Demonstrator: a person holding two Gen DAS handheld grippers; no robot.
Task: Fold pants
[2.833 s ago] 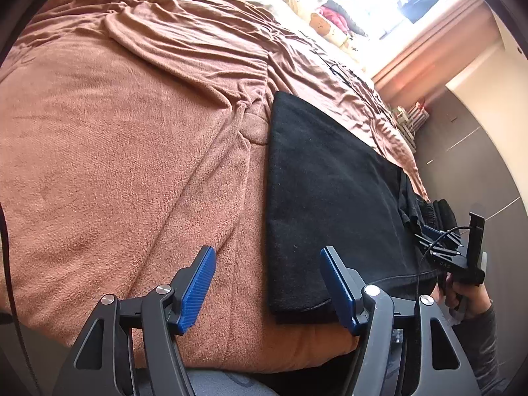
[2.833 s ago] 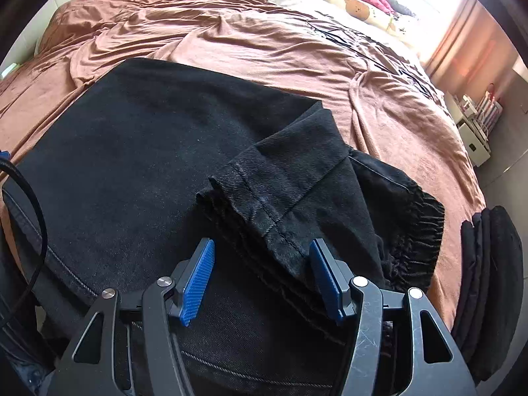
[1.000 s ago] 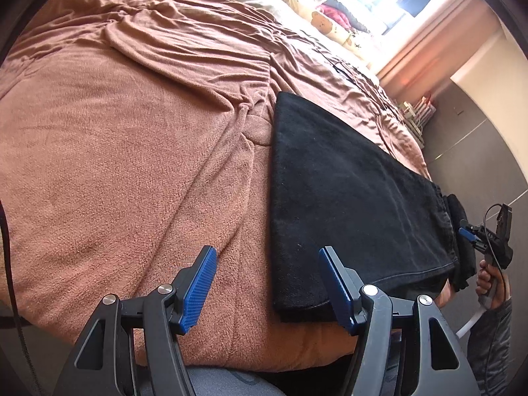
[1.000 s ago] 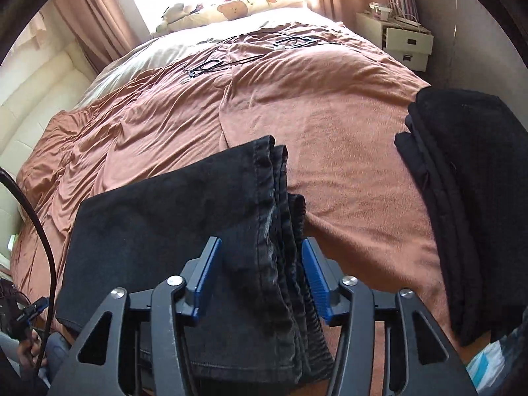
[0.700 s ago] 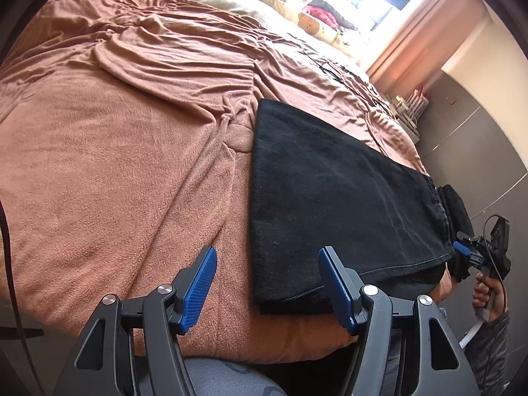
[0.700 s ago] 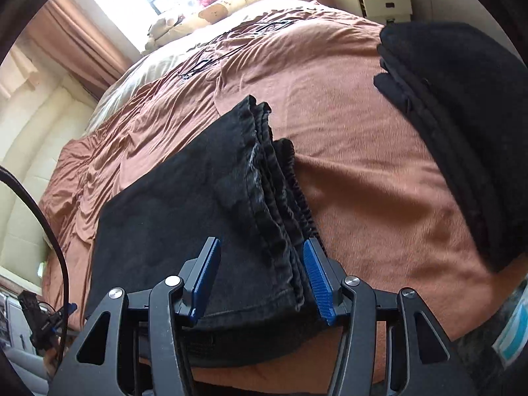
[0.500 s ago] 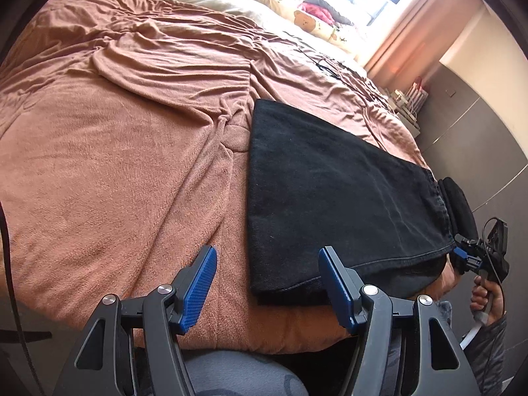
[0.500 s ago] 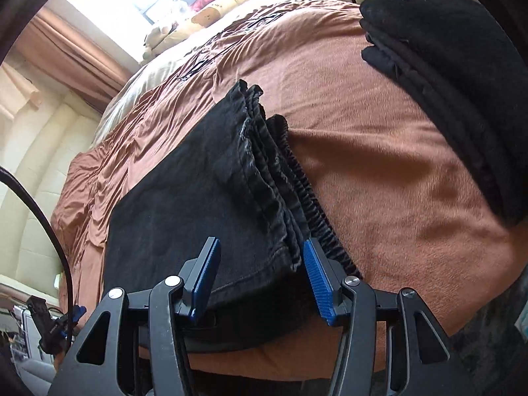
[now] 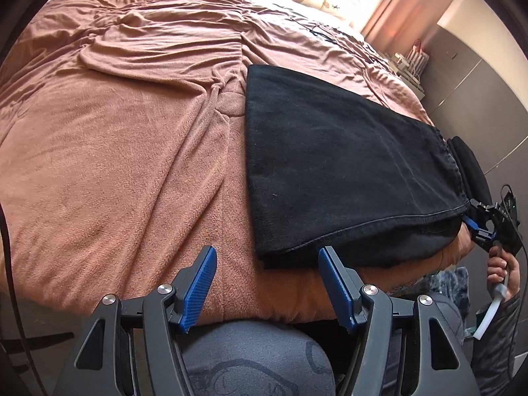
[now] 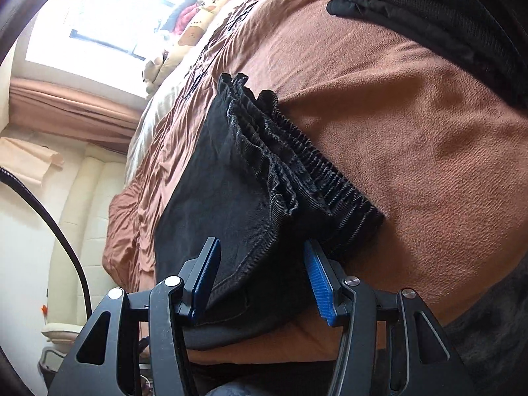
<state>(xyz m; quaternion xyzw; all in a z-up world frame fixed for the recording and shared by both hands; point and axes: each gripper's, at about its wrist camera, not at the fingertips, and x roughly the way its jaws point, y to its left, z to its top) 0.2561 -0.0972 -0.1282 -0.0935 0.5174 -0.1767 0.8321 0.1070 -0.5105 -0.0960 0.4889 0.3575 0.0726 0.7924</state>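
The black pants (image 9: 343, 165) lie folded flat near the front edge of the bed, on a rust-brown blanket (image 9: 115, 138) that is creased toward the far side. Their gathered waistband (image 10: 316, 171) and stacked hems sit at the end nearest my right hand, layered one over another. My right gripper (image 10: 260, 274) has its blue pads spread on either side of that end's near corner; the cloth lies between them, but whether a pad touches it I cannot tell. My left gripper (image 9: 267, 283) hangs spread wide and empty at the bed's edge, just short of the pants' other near corner. A second pile of black clothing (image 10: 445, 10) rests on the blanket beyond the waistband end. Past the bed are pillows, a bright window (image 10: 99, 23) with brown curtains, a cream padded headboard and grey cabinet doors (image 9: 478, 66).
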